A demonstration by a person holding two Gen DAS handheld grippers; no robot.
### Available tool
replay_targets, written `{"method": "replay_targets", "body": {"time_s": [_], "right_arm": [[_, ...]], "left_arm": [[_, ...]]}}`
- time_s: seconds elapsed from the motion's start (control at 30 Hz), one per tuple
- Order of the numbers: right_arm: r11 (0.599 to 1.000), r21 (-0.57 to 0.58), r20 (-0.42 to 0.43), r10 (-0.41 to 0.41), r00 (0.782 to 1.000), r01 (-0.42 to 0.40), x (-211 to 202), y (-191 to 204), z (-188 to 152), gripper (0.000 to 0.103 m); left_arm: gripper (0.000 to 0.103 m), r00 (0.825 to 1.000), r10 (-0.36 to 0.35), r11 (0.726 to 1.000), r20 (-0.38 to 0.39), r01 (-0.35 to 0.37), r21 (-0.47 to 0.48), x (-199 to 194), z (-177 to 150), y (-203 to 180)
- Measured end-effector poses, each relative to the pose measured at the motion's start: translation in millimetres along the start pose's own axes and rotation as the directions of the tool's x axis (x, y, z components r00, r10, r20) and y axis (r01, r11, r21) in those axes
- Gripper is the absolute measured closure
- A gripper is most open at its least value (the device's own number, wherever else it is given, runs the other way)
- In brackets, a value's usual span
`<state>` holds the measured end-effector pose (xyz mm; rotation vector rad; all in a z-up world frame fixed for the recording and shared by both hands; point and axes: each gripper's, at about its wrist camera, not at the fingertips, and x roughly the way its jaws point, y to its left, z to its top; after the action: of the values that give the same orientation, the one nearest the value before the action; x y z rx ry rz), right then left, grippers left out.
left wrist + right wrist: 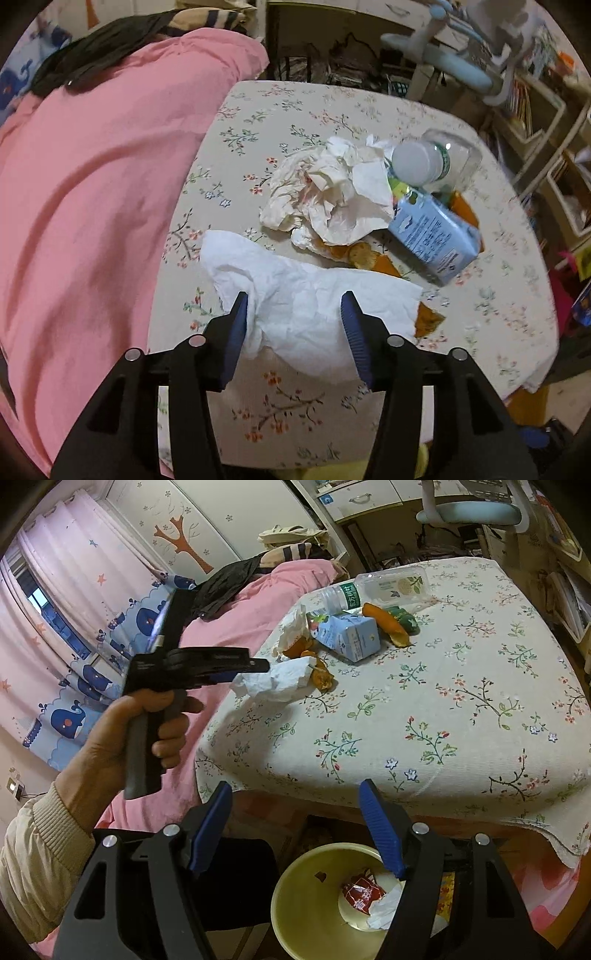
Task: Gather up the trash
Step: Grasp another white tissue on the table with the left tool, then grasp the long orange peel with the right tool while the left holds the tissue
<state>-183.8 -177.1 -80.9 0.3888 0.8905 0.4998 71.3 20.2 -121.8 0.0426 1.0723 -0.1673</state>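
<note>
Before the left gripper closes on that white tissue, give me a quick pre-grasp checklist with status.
1. left gripper jaws open: ok.
2. white tissue between the fingers: ok.
3. Pads touching the tissue: cannot tell.
4. Orange peel under the tissue edge, outside the jaws: ok.
5. Yellow bin below the table edge, with room left: ok.
6. right gripper open, empty, clear of the tissue: ok.

White tissue; floral tablecloth; pink blanket; pale-blue carton.
</note>
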Motion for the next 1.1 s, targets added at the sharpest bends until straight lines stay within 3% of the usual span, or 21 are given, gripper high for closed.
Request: {"method": "replay_targets", "body": {"time_s": [0.27, 0.33, 0.4, 0.47, 0.73, 0.83, 0.9, 0.93, 1.1], "right_arm": [[1.000, -0.017, -0.008, -0.018, 1.000, 0.018, 5, 3, 3, 0.034], [1.000, -0.018, -0.017, -0.021, 1.000, 0.020, 9, 3, 7, 0.034], [0.999, -0.030, -0.028, -0.029, 0.999, 0.028, 14, 6, 12, 0.034], [0.998, -0.049, -0.035, -0.031, 0.999, 0.029, 19, 11, 17, 0.034], [0.991, -0.134, -0.050, -0.037, 0.998, 0.030, 41, 25, 46, 0.034], [0.988, -0.146, -0.065, -0.051, 0.997, 0.041, 52, 23, 57, 0.034], [0.989, -0.142, -0.073, -0.054, 0.996, 0.043, 56, 20, 63, 0.034], [0.990, -0.136, -0.074, -0.053, 0.996, 0.043, 56, 18, 65, 0.034], [0.994, -0.103, -0.085, -0.030, 0.996, 0.021, 51, 11, 63, 0.034]], "left_arm": [[0.049, 0.997, 0.056, 0.994, -0.057, -0.050, 0.094, 28, 0, -12], [0.055, 0.998, 0.045, 0.994, -0.050, -0.040, 0.102, 27, 0, -10], [0.084, 0.999, 0.035, 0.993, -0.040, -0.030, 0.116, 25, 0, -7], [0.097, 0.999, 0.008, 0.993, -0.051, -0.002, 0.116, 23, 0, -4], [0.098, 0.994, -0.053, 0.981, -0.094, 0.070, 0.179, 5, -9, 9], [0.090, 0.990, -0.039, 0.982, -0.132, 0.062, 0.179, 2, -15, 14], [0.064, 0.991, -0.027, 0.984, -0.128, 0.049, 0.174, -10, -18, 17], [0.058, 0.993, -0.031, 0.984, -0.111, 0.050, 0.172, -17, -19, 19], [0.044, 0.996, -0.073, 0.988, -0.053, 0.079, 0.135, -41, -22, 29]]}}
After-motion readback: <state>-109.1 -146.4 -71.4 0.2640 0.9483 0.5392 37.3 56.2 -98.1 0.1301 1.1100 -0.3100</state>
